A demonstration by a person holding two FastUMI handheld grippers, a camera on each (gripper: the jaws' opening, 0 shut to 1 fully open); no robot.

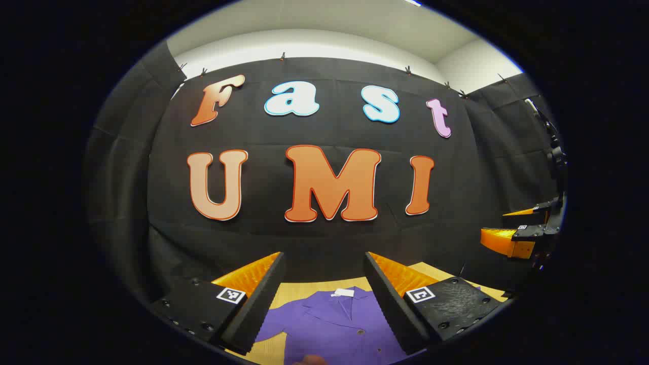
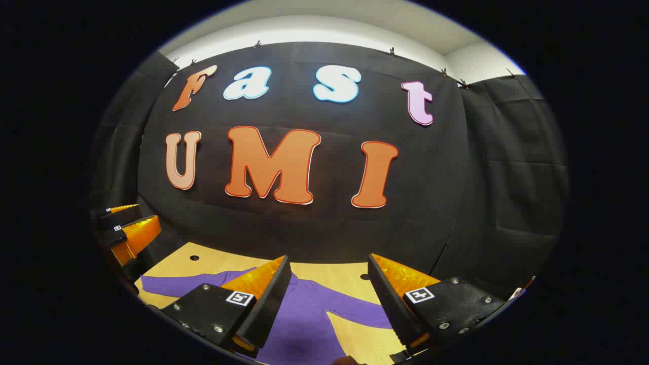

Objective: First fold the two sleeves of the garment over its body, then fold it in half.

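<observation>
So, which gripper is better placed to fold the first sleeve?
Probably the right gripper: a spread sleeve lies between its open fingers. The left gripper frames the shirt's collar.

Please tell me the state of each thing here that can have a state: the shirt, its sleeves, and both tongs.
Shirt: flat on the table, collar toward the wall, not folded.
Sleeves: spread out to the sides, not yet folded over the body.
Left tongs: open, empty, above the shirt.
Right tongs: open, empty, above the shirt.
</observation>
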